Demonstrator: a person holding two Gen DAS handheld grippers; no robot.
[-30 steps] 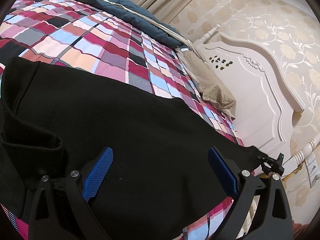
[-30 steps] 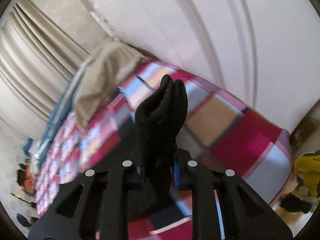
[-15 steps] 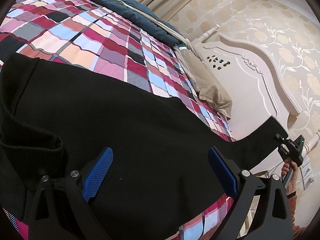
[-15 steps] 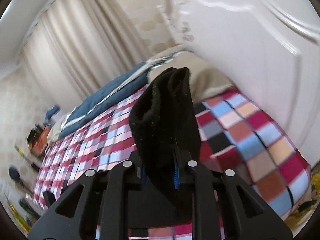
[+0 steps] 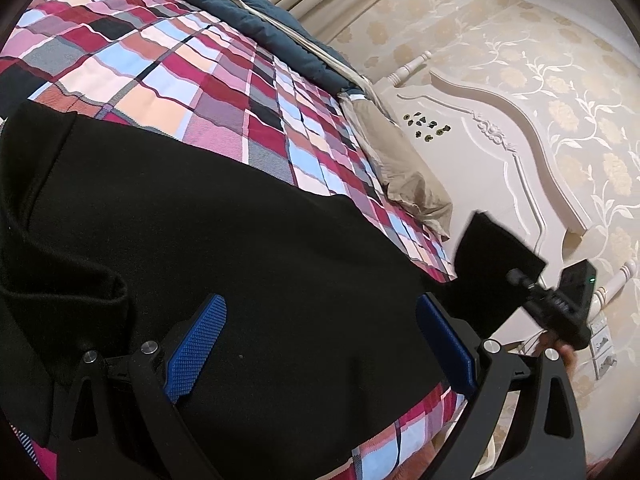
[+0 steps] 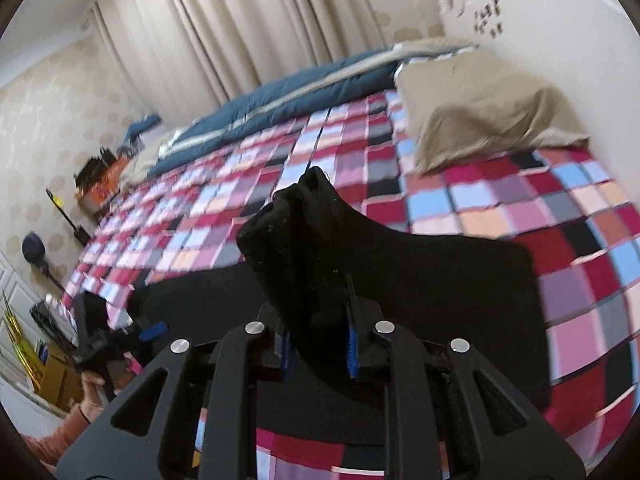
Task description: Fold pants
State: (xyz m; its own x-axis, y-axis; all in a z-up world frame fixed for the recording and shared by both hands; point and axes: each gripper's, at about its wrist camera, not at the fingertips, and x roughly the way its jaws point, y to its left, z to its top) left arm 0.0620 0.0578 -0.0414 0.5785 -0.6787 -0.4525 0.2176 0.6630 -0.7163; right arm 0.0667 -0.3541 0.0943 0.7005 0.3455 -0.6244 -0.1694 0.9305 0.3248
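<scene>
Black pants (image 5: 224, 248) lie spread across the checked bedspread (image 5: 192, 80). My left gripper (image 5: 320, 344) hovers open just above the cloth near the waist end, blue pads wide apart with nothing pinched. My right gripper (image 6: 318, 344) is shut on the bunched leg hem (image 6: 296, 240), which stands up out of its jaws. In the left wrist view that lifted leg end (image 5: 492, 256) hangs in the air at the right, held by the right gripper (image 5: 520, 280) in front of the headboard. In the right wrist view the pants (image 6: 440, 280) stretch over the bed, and the left gripper (image 6: 148, 332) shows at far left.
A beige pillow (image 6: 488, 116) lies against the white headboard (image 5: 480, 168). A dark blue quilt (image 6: 280, 96) runs along the bed's far side under curtains (image 6: 240, 20). Clutter and a cardboard box (image 6: 56, 368) sit on the floor beyond the bed's end.
My right gripper has lifted the leg end off the bed and swung it up and toward the waist while rolling; its view turned from the headboard to along the bed. The left gripper stayed put.
</scene>
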